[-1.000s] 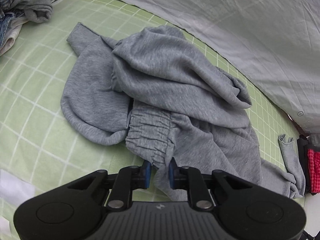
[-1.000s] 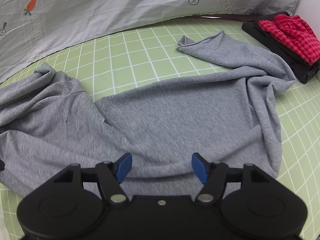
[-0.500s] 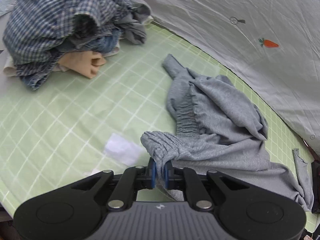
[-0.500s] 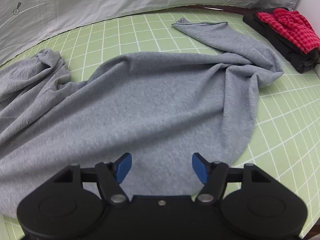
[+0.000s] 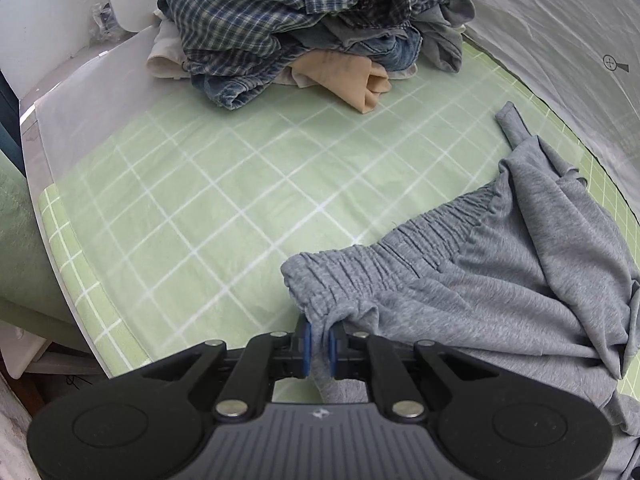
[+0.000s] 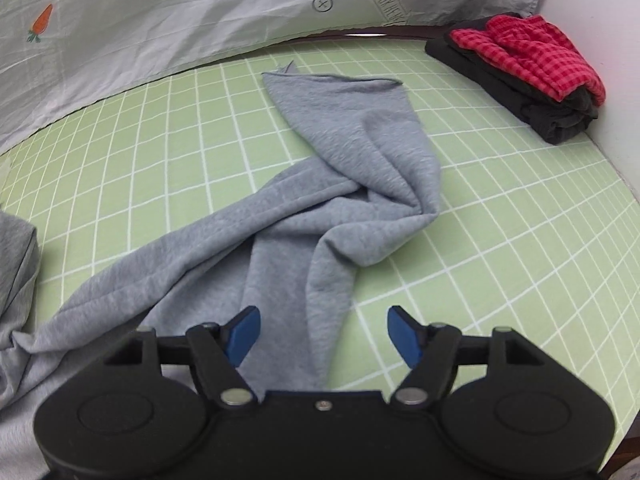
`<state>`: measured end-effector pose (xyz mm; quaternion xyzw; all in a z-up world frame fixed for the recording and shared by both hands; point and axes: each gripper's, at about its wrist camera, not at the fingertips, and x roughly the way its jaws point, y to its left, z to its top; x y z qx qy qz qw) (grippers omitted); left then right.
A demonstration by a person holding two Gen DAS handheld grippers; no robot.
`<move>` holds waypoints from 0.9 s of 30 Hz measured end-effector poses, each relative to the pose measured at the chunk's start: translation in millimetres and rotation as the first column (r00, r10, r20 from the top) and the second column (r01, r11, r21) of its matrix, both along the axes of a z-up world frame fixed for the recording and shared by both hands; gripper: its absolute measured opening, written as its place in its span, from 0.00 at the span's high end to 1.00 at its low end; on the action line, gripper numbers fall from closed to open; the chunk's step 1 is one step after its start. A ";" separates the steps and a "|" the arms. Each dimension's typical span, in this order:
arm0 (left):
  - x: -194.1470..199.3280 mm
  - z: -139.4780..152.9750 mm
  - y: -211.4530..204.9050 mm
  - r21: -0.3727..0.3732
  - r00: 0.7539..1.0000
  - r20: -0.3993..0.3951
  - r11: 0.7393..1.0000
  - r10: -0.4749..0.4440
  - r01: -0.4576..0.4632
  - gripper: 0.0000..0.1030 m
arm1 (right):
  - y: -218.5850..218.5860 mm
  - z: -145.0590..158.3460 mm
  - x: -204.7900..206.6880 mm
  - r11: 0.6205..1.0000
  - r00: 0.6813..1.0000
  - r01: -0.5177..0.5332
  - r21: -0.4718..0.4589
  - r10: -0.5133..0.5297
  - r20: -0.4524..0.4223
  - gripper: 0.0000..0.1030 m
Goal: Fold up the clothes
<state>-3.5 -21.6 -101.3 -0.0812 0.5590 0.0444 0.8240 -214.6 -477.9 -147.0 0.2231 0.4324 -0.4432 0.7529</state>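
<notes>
Between the left gripper (image 5: 319, 346) pads sits the waistband of the gray pants (image 5: 500, 280), pinched tight so it can pull them flat on the green surface (image 5: 224, 208). Right gripper (image 6: 323, 336) hangs wide open over a pant leg. Vs 1 s ago, pants are dragged more to the left & less bunched; the unfolded pile (image 5: 304, 28) is now in view.

My left gripper (image 5: 319, 346) is clamped on the gathered elastic waistband of the grey sweatpants (image 5: 500, 280), a pinch of cloth held between my blue pads (image 5: 306, 346). The rest of the garment lies rumpled to my right on the green checked mat (image 5: 224, 208). At the far end of the mat sits a heap of unfolded clothes (image 5: 312, 28), with a blue plaid shirt (image 5: 256, 8) on top. A pale printed sheet (image 5: 560, 40) rises behind, on the right.
</notes>
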 end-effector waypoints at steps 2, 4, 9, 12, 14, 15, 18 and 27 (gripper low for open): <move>-0.6 -3.0 -3.0 0.012 1.000 -0.006 1.000 0.003 -0.003 0.90 | -16.6 0.6 -4.3 0.999 1.000 0.027 -0.025 -0.026 0.013 0.27; -1.3 -6.0 -6.0 0.023 1.000 -0.013 1.000 0.005 -0.005 0.89 | -30.7 -2.0 -5.7 0.999 0.999 0.040 -0.033 -0.040 0.007 0.27; 0.1 -11.2 -7.9 0.034 0.999 -0.020 0.999 0.025 -0.024 0.89 | -57.2 -13.3 -7.2 1.000 0.999 0.029 0.004 -0.029 0.041 0.66; -0.2 -9.5 -9.9 0.064 1.000 -0.022 0.998 0.005 -0.003 0.90 | -60.1 -14.8 -10.1 0.999 1.000 0.022 -0.031 -0.021 0.017 0.94; -1.0 -6.3 -8.5 0.076 1.000 -0.013 0.997 -0.008 0.009 0.90 | -59.1 -10.8 -19.4 0.997 0.999 0.029 -0.073 -0.030 -0.016 0.96; -1.6 -4.3 -6.3 0.077 1.000 -0.008 0.997 -0.011 0.011 0.90 | -59.1 -8.2 -26.0 0.995 0.999 0.037 -0.088 -0.039 -0.027 0.96; -4.0 -0.4 3.8 0.078 1.000 -0.006 0.997 -0.011 0.011 0.90 | -57.2 -1.8 -55.7 0.992 0.995 0.070 -0.104 -0.077 -0.064 0.97; -12.6 -11.1 11.2 0.156 0.998 -0.054 0.987 -0.023 0.031 0.83 | -23.7 -11.1 -91.3 0.998 0.994 0.050 -0.049 -0.055 -0.097 0.94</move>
